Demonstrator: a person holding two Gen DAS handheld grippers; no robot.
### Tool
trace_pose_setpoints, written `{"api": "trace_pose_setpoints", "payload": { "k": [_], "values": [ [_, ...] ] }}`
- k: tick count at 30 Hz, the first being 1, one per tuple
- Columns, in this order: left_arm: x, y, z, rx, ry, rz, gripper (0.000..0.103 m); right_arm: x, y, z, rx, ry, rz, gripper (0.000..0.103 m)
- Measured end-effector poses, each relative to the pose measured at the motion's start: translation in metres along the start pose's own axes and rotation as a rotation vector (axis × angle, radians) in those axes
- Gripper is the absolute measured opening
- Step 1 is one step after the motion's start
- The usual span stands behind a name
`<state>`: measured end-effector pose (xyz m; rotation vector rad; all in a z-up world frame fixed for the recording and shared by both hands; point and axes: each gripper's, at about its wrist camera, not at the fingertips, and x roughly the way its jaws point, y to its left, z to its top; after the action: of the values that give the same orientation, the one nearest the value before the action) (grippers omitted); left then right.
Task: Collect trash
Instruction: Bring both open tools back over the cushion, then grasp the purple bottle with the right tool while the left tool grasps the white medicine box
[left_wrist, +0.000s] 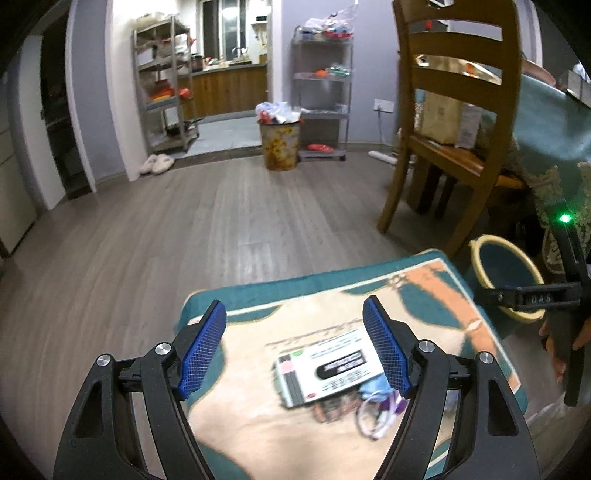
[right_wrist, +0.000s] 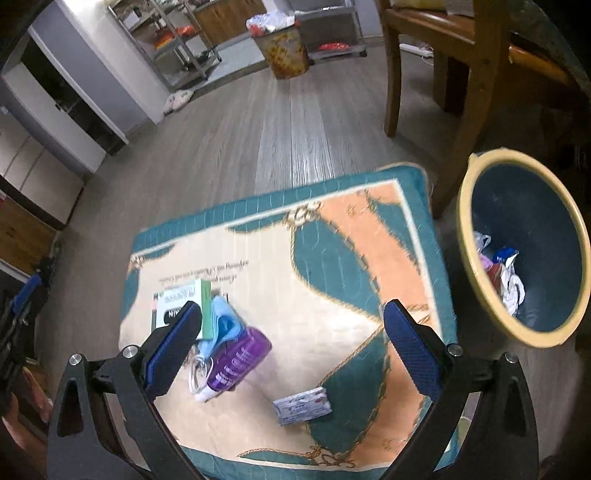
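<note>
Trash lies on a patterned teal and cream mat (right_wrist: 332, 258): a white and green carton (right_wrist: 183, 299), a light blue mask (right_wrist: 225, 325), a purple wrapper (right_wrist: 240, 360) and a small grey packet (right_wrist: 303, 404). My left gripper (left_wrist: 295, 347) hovers open above the mat (left_wrist: 258, 424), with the carton (left_wrist: 327, 371) just inside its right finger and nothing between the pads. My right gripper (right_wrist: 291, 347) is open too, above the purple wrapper and the packet, holding nothing. A dark blue bin with a yellow rim (right_wrist: 524, 251), holding some trash, stands right of the mat.
A wooden chair (left_wrist: 454, 122) stands beyond the mat's far right corner, next to the bin (left_wrist: 506, 273). Farther off on the grey plank floor are a full patterned waste basket (left_wrist: 279, 142), metal shelf racks (left_wrist: 325, 96) and slippers (left_wrist: 157, 164).
</note>
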<state>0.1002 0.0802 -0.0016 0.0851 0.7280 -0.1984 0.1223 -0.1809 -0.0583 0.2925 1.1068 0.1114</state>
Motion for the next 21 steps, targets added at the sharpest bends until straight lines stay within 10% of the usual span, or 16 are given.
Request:
{"api": "trace_pose_setpoints", "payload": {
  "k": [7,11,21],
  "values": [
    [0.031,0.024,-0.021,-0.031,0.117,-0.035,0.077,0.038,0.021,-0.029,-0.085,0.106,-0.049,0.096],
    [0.057,0.03,-0.031,-0.053,0.22,-0.01,0.077,0.059,0.03,-0.041,-0.086,0.174,-0.015,0.068],
    [0.076,0.014,-0.043,0.0,0.275,-0.054,0.077,0.105,0.033,-0.043,-0.001,0.267,0.084,0.051]
  ]
}}
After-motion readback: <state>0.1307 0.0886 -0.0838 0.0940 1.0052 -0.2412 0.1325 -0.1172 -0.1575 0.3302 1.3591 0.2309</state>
